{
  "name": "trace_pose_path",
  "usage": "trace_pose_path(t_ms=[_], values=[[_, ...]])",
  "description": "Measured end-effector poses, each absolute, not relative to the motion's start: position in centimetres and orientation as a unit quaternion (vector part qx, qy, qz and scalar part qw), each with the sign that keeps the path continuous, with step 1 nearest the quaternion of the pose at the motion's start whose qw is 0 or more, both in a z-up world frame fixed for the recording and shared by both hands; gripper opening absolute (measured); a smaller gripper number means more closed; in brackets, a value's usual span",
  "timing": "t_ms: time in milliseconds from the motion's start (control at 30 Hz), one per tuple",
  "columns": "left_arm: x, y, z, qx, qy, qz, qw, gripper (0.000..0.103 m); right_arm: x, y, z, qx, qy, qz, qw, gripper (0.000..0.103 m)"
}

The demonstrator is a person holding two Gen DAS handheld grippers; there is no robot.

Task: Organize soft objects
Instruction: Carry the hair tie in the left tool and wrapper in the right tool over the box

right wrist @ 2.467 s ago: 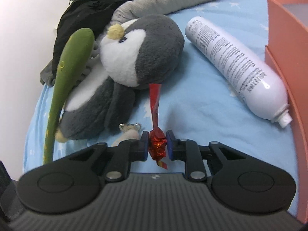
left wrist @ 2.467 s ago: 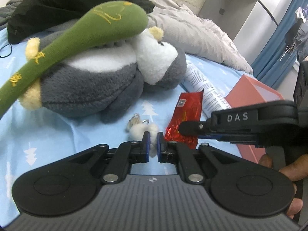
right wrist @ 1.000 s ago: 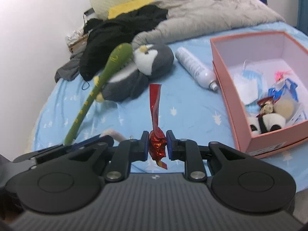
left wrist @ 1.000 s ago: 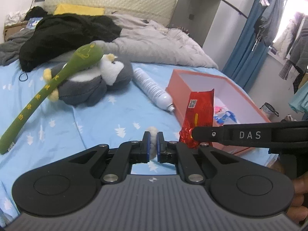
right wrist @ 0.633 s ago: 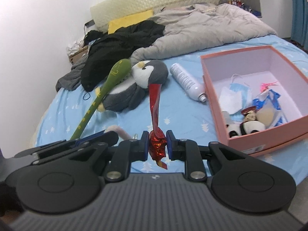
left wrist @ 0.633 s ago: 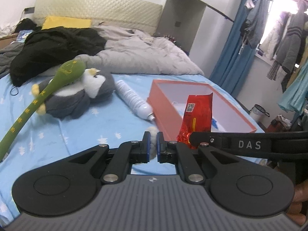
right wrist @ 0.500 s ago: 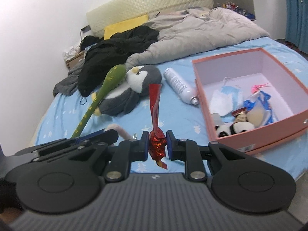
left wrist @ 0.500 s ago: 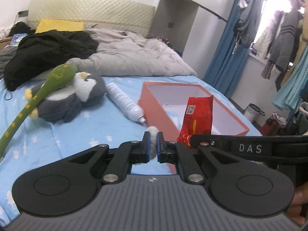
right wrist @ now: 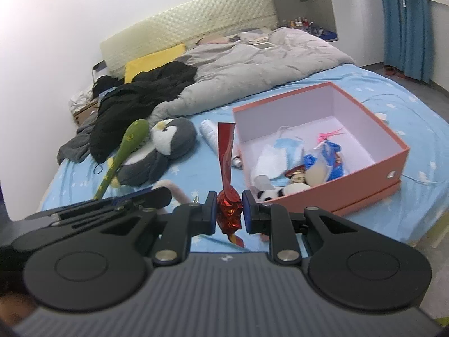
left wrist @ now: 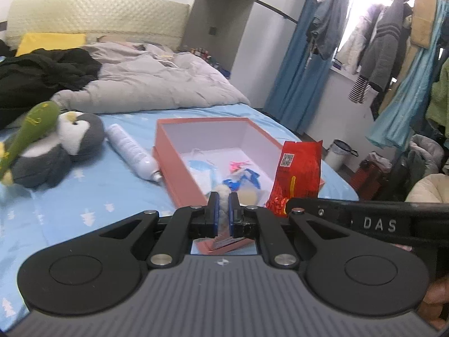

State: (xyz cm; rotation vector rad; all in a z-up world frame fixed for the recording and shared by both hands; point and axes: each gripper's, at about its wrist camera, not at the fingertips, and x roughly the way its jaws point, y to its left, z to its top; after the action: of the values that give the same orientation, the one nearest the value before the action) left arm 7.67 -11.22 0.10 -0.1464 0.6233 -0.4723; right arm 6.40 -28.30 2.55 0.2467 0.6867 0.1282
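Left gripper (left wrist: 222, 206) pinches a small white fluffy plush (left wrist: 223, 200); right gripper (right wrist: 229, 212) clamps a red foil packet (right wrist: 227, 168), beside the open pink cardboard box (right wrist: 364, 193) holding face masks (right wrist: 273, 156) and small toys (right wrist: 322, 165).

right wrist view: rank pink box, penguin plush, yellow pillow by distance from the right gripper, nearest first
1. Pink box: just ahead and right of the right gripper, which is shut on a red foil packet.
2. Penguin plush: farther up the bed, ahead-left.
3. Yellow pillow: farthest, at the headboard, beyond the black clothes.
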Motion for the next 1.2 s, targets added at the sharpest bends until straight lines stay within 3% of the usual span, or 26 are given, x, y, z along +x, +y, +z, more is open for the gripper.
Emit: trace_pose_path(t_ms=[600, 1200], values=[[19.1, -18.7, -0.5, -0.036, 0.325, -0.275, 0.904, 0.008, 12.7, -34.7, 1.8, 0.143, 0.336, 0.007, 0.931, 0.023], [33.9, -22.5, -8.0, -0.021, 0.403, -0.275, 0.873, 0.008, 24.8, -38.0, -5.2, 0.157, 0.403, -0.009, 0.901, 0.023]])
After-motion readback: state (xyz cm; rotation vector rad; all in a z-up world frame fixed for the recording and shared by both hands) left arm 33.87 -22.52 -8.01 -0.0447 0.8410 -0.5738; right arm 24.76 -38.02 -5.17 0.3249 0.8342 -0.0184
